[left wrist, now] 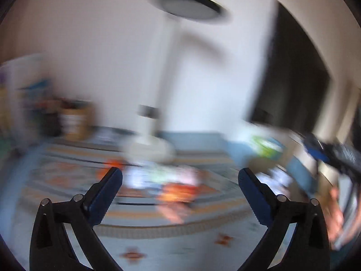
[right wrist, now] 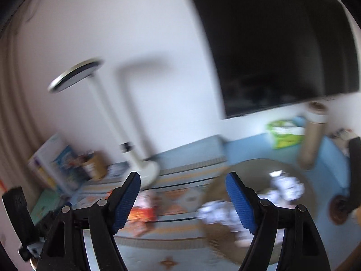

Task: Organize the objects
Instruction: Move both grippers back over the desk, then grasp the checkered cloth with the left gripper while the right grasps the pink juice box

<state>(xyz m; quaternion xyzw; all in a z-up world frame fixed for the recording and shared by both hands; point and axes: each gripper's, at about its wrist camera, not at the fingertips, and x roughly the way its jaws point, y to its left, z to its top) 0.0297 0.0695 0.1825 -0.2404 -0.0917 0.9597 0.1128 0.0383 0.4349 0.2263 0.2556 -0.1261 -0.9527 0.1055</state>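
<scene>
Both views are motion-blurred. My left gripper (left wrist: 180,176) is open and empty, held above a patterned tablecloth (left wrist: 67,176). Below it lie blurred small packets, one orange (left wrist: 178,193) and some pale ones (left wrist: 144,176). My right gripper (right wrist: 182,180) is open and empty. An orange packet (right wrist: 144,213) lies between its fingers on the cloth. A round woven basket (right wrist: 216,241) to the right holds white-and-blue packets (right wrist: 284,186). The right gripper's body shows at the right edge of the left wrist view (left wrist: 338,155).
A white desk lamp (left wrist: 162,72) stands at the table's back, also in the right wrist view (right wrist: 117,122). A dark screen (right wrist: 282,45) hangs on the wall. Boxes and books (right wrist: 58,164) stand at the left; a green bag (right wrist: 284,133) and a tall cylinder (right wrist: 312,140) at the right.
</scene>
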